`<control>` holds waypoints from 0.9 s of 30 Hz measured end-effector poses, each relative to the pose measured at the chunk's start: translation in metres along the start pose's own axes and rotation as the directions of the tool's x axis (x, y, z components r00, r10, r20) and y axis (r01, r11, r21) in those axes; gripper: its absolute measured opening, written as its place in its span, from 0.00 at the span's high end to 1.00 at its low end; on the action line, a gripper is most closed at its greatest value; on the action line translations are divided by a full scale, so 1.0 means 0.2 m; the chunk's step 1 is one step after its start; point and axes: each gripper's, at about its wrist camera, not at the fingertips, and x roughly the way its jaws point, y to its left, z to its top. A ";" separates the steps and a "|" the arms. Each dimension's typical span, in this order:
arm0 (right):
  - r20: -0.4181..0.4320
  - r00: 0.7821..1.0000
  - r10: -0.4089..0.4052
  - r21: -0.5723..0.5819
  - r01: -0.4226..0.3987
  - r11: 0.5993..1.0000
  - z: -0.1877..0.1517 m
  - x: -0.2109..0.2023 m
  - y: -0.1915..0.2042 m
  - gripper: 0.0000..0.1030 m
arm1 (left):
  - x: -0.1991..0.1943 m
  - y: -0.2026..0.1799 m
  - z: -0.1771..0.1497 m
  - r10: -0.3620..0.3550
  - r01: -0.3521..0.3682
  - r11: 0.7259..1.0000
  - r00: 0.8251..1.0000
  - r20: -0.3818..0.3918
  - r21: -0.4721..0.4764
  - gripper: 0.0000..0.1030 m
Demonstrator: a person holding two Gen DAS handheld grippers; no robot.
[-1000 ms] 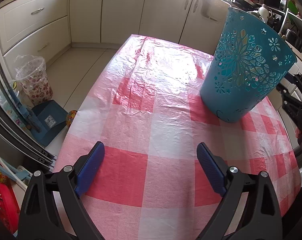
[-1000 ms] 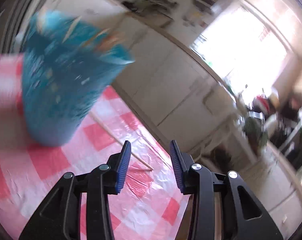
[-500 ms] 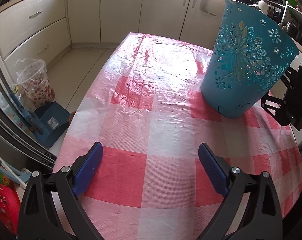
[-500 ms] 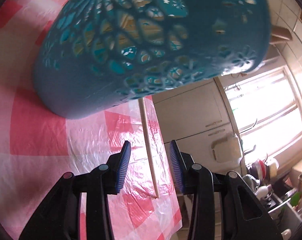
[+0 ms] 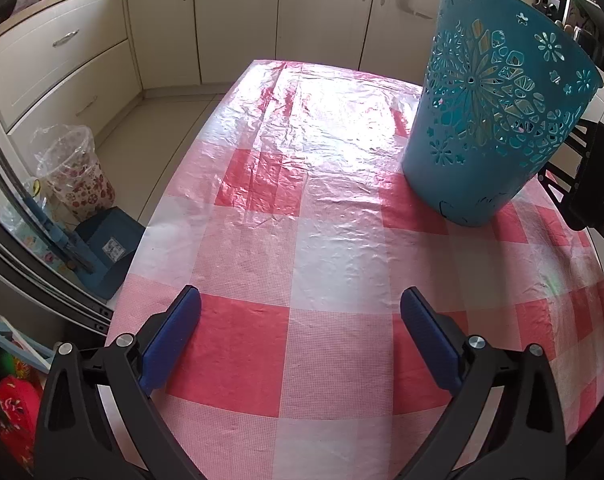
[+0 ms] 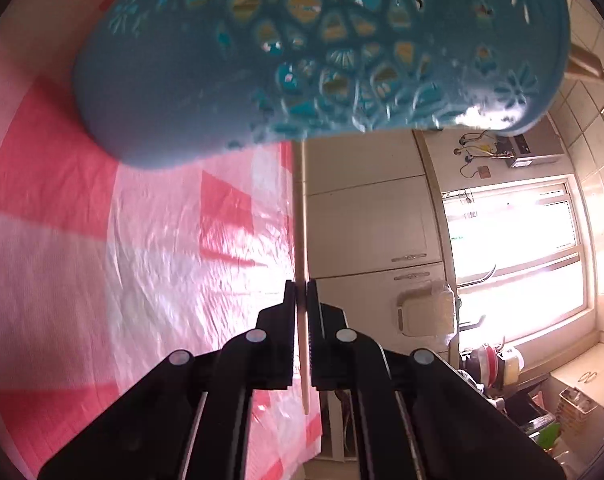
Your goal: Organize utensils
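Note:
A teal openwork basket [image 5: 490, 132] stands at the far right of the red-and-white checked table [image 5: 342, 240]. My left gripper [image 5: 299, 294] hovers over the near part of the cloth, its jaws wide and still opening, with nothing between them. In the right wrist view my right gripper [image 6: 300, 286] is shut on a thin wooden chopstick [image 6: 300, 220] lying by the table's edge. The stick runs forward under the basket [image 6: 302, 60], which looms just ahead. The right gripper's black body [image 5: 594, 184] shows beside the basket in the left wrist view.
Cream kitchen cabinets [image 5: 237, 20] line the far walls. On the floor to the left stand a floral bin with a plastic liner [image 5: 75, 176] and a blue dustpan [image 5: 105, 248]. A bright window [image 6: 514, 248] and stacked dishes [image 6: 498, 364] lie beyond the table's edge.
My right gripper has rolled, come down to the chopstick and closed its jaws on it. The left jaws have spread a little wider; that hand has hardly moved.

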 end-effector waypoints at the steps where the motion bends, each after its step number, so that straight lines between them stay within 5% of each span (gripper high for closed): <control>1: -0.017 1.000 -0.001 -0.002 0.000 1.000 -0.01 0.00 -0.01 0.94 | 0.00 0.00 0.00 -0.001 0.001 1.000 1.000 0.001 0.000 0.08; 8: -0.101 0.995 -0.028 -0.013 0.027 1.000 -0.10 -0.05 -0.08 0.94 | 0.00 0.00 0.00 -0.003 0.003 1.000 1.000 0.002 -0.002 0.08; 11: -0.169 0.985 -0.041 0.122 0.062 0.991 -0.18 -0.11 -0.24 0.94 | 0.00 0.00 0.00 -0.006 0.006 1.000 1.000 0.004 -0.004 0.08; 13: -0.195 0.981 -0.017 0.313 0.078 0.947 -0.23 -0.17 -0.42 0.94 | 0.00 0.00 -0.01 -0.007 0.007 1.000 1.000 0.005 -0.006 0.08; 14: -0.187 0.982 0.002 0.438 0.081 0.895 -0.23 -0.24 -0.52 0.94 | 0.00 0.01 -0.01 -0.009 0.009 1.000 1.000 0.006 -0.007 0.08; 16: -0.123 0.992 0.031 0.681 0.062 0.730 -0.25 -0.38 -0.75 0.94 | -0.01 0.01 -0.01 -0.010 0.010 1.000 1.000 0.007 -0.009 0.08; 18: 0.012 1.000 0.027 0.860 -0.025 0.510 -0.23 -0.53 -0.97 0.94 | -0.01 0.01 -0.01 -0.010 0.010 1.000 1.000 0.007 -0.007 0.08; 22: 0.271 0.961 -0.046 0.950 -0.260 0.172 -0.12 -0.64 -1.22 0.94 | -0.01 0.02 -0.01 -0.012 0.012 1.000 1.000 0.008 -0.009 0.08; 24: 0.343 0.936 -0.077 0.938 -0.337 0.081 -0.04 -0.61 -1.23 0.94 | -0.01 0.02 -0.01 -0.016 0.016 1.000 1.000 0.010 -0.012 0.08; 27: 0.376 0.923 -0.086 0.926 -0.376 0.016 0.08 -0.51 -1.19 0.94 | -0.02 0.03 -0.01 -0.025 0.026 0.999 1.000 0.016 -0.022 0.08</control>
